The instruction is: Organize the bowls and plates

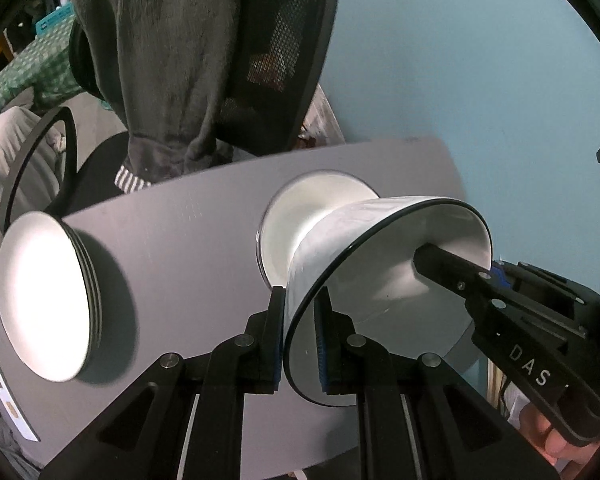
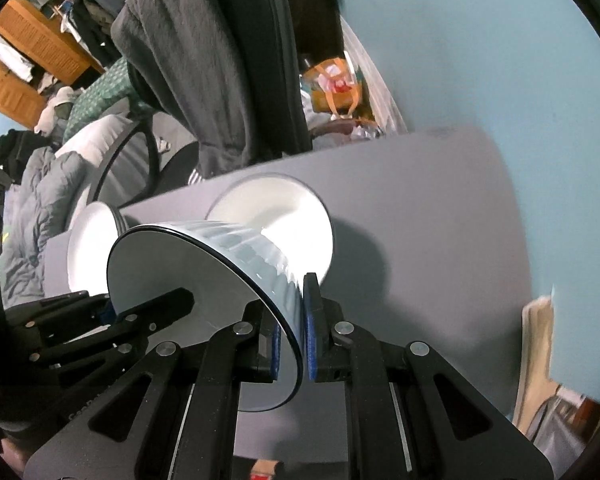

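While both your grippers pinch one bowl (image 1: 380, 264) by opposite rims, left gripper (image 1: 298, 344) low centre and right gripper (image 2: 292, 344) likewise, a second bowl (image 1: 300, 216) sits behind it mid-frame, and one plate stack (image 1: 44, 300), at left, rests on the table (image 1: 180, 232).

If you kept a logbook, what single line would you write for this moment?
left gripper: shut on bowl rim | right gripper: shut on opposite rim | bowl: above second bowl | plate stack: on table
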### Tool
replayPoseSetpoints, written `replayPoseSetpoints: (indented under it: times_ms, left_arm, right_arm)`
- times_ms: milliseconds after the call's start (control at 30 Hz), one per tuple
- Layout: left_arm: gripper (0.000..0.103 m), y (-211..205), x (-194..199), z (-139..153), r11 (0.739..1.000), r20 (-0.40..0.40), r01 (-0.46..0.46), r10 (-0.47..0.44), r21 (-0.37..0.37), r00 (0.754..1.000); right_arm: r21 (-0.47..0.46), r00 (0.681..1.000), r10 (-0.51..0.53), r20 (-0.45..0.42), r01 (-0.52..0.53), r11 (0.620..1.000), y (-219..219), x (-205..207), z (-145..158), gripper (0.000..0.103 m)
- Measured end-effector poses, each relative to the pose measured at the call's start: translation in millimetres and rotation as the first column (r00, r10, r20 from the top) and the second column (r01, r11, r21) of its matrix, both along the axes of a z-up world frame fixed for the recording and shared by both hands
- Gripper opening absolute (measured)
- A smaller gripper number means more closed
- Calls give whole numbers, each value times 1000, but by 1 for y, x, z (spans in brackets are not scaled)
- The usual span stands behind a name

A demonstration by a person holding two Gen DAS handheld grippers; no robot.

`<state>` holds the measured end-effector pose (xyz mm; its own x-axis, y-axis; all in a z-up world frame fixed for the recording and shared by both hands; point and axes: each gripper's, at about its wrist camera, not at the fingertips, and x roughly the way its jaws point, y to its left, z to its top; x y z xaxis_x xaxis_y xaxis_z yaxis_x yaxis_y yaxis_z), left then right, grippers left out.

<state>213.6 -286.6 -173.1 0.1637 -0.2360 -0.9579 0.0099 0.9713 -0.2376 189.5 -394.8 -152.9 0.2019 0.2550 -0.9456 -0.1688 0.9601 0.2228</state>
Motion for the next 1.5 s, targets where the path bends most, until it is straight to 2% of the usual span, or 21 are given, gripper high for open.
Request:
replayPoseSetpoints:
  times_ms: [233, 500, 733, 900, 1100, 1233, 1433, 1500]
  left_arm:
    - [12, 1, 28, -12, 999, -2, 7, -7, 47, 1000]
    - [12, -1, 41, -30, 996, -39, 4, -1, 91, 999]
    - [12, -2, 47, -37, 992, -56, 30, -23, 123, 998]
    - [12, -8, 48, -36, 984, -44, 73, -67, 164, 997]
    - [12, -5, 52, -33, 985, -44, 64, -58, 159, 997]
    - [12, -1, 52, -29, 991, -45, 38, -32, 131, 998]
    - [12, 3, 47, -26, 994, -46, 16, -11, 109, 999]
    - [12, 4, 46, -24, 995, -45, 13, -8, 102, 999]
  right_arm:
    - [5, 998, 0, -59, 1, 1000, -1, 27, -12, 10]
    - [-13, 989, 10, -148, -12, 1000, 1, 43, -42, 10]
    - [-10, 982, 20, -186, -23, 1000, -1, 48, -50, 10]
    - [-26, 983, 45, -180, -50, 998, 0, 46, -50, 10]
    - [-32, 977, 53, -206, -61, 998, -1, 47, -49, 10]
    - [-26, 972, 21, -234, -27, 999, -5, 48, -49, 10]
    - [-36, 976, 12, -218, -20, 999, -4, 44, -43, 11]
    - [-38, 978, 4, -208, -12, 999, -4, 42, -39, 14]
